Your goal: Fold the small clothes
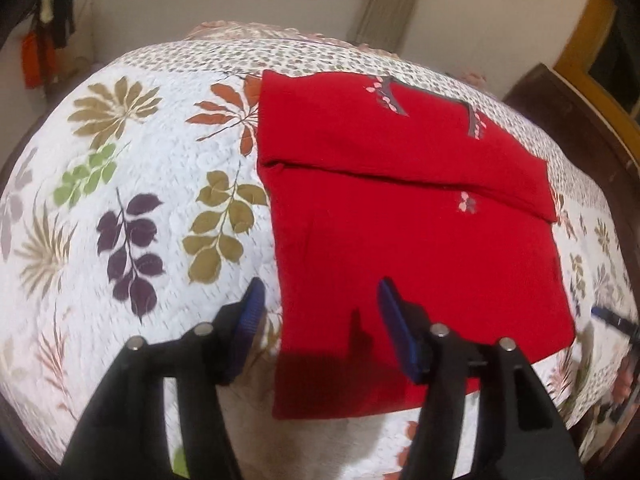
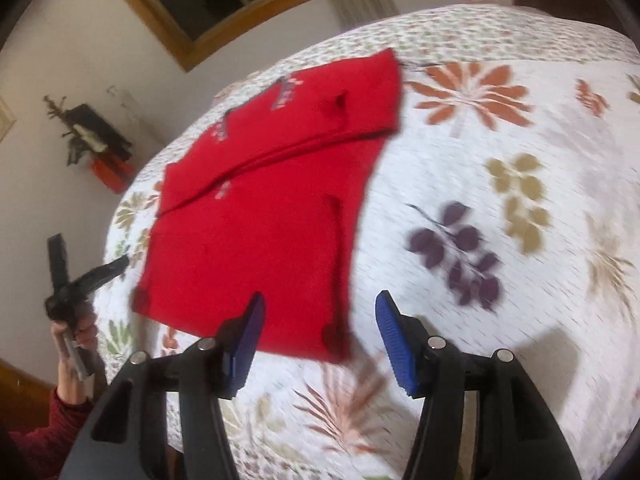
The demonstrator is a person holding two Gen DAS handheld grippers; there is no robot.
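**Desk:** Blue ribbed pads on black plastic fingers fill the foreground of the left wrist view; what are they doing?

**Photographer:** Nothing is held; the left gripper hangs with its jaws apart above the near left corner of a red knit garment with small pink flower embroidery; one pad sits over the quilt, the other over the cloth; whether either touches the fabric I cannot tell.

**Desk:** And the other tool?

**Photographer:** The right gripper is likewise spread wide and empty, above the opposite near corner in its own view; the person's hand on the left tool's handle shows at that frame's edge, with a dark red sleeve below it.

**Desk:** Where does the garment lie?

**Photographer:** Flat on a white quilted bedspread printed with coloured leaves; its far portion is already folded toward the near side, leaving a straight doubled edge across the middle; the near half is still a single flat panel.

**Desk:** Risks from here?

**Photographer:** My reading: the near hem gets lifted next; a pinch taken too deep could catch the quilt along with the knit and drag it; uneven grips at the two corners would skew the fold; a thin pinch on soft knit may slip mid-lift and undo the neat far fold; both frames are blurred, so exact alignment is hard to judge.
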